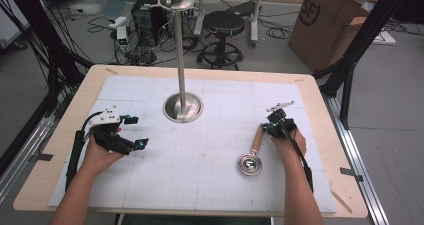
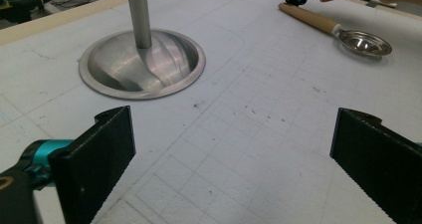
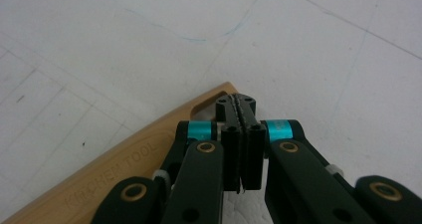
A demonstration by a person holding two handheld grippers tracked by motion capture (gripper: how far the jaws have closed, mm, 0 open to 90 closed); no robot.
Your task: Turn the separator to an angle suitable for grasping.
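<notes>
Right tongs (image 3: 240, 115) closed together at the strainer's (image 1: 251, 157) wooden handle end, near surface's right edge; left tongs (image 2: 234, 159) wide apart.

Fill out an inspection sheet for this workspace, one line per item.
Surface: wooden table under a white gridded mat, lightly speckled.
Job's things: ladle lying flat at mat right, wooden handle toward the right gripper, steel bowl toward the person; stand upright at mat centre-back, round base, hook ring on top.
Clutter: nothing seen on the mat.
Grippers: left gripper open, nothing between the jaws, aimed at the stand base; right gripper shut, jaws pressed together at the handle's end, beside it rather than around it.
Cables: one trails along each forearm; loose tangle on the floor behind.
Surroundings: stool, cardboard box, black frame posts.
</notes>
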